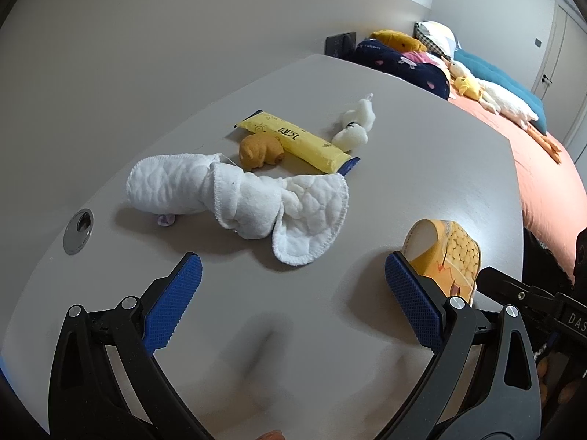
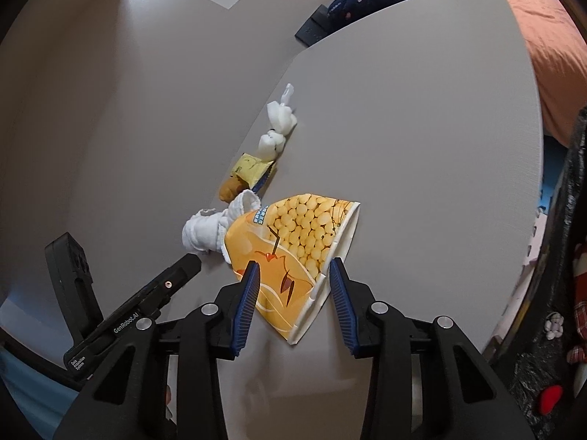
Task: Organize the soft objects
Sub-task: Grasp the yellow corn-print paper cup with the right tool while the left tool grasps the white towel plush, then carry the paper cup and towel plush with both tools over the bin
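Grey table (image 1: 422, 154): black gripper arm (image 2: 121, 326) reads "GenRobot.AI".

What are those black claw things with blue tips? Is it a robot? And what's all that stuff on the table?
No robot: a person holds a grabber in each hand, with a camera on each looking along its fingers. One picture comes from the left gripper, which is open and empty. The other comes from the right gripper, whose fingers sit on either side of a yellow cup lying on its side. On the grey table lie a white cloth, a yellow packet, a small brown toy and a white fluffy toy.
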Demonstrator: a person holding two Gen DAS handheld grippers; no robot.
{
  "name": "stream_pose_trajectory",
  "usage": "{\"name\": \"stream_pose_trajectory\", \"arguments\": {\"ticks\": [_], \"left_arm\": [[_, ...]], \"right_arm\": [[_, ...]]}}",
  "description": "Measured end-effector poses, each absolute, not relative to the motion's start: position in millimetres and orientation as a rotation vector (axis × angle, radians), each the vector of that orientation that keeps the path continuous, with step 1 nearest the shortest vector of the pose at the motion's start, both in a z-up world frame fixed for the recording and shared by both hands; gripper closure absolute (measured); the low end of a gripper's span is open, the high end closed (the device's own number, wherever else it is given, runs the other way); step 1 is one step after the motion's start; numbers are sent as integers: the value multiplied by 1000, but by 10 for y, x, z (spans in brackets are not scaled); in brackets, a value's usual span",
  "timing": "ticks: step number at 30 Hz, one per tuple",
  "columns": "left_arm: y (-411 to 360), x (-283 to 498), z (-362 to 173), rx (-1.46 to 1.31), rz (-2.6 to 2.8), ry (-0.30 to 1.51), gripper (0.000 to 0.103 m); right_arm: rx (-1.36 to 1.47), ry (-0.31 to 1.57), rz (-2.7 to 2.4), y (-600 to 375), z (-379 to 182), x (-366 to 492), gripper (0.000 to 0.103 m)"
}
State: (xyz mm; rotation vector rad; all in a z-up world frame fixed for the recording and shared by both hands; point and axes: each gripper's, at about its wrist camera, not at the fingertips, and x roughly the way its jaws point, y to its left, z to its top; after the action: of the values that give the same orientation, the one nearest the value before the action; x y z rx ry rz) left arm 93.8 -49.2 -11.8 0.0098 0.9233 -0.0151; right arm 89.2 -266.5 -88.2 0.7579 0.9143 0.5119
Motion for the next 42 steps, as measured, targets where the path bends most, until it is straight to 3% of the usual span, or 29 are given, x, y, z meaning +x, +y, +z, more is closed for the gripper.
{"name": "stream_pose_trajectory", "arguments": {"ticks": [4, 9, 12, 13, 33, 35, 39, 42], "left_arm": [[-442, 980, -129, -4, 1, 930, 6], [-376, 1022, -150, -8, 21, 939, 6], [-348, 1061, -172, -15, 31, 945, 6], [-334, 1080, -180, -22, 37, 949, 6], [36, 1688, -363, -330, 230, 1035, 6], [41, 1709, -388, -333, 242, 1035, 15], [46, 1755, -461, -359, 197, 1061, 51], [8, 1719, -444, -340, 182, 1041, 56]], "right_arm": [[795, 925, 539, -2645, -952, 974, 61], [835, 928, 590, -2586, -1006, 1067, 69], [856, 935, 643, -2526, -1023, 1123, 86], [856, 937, 659, -2507, -1018, 1134, 98], [597, 713, 456, -2882, -390, 1049, 99], [587, 711, 447, -2890, -394, 1042, 99], [575, 709, 432, -2897, -409, 1042, 99], [571, 705, 421, -2935, -387, 994, 99]]}}
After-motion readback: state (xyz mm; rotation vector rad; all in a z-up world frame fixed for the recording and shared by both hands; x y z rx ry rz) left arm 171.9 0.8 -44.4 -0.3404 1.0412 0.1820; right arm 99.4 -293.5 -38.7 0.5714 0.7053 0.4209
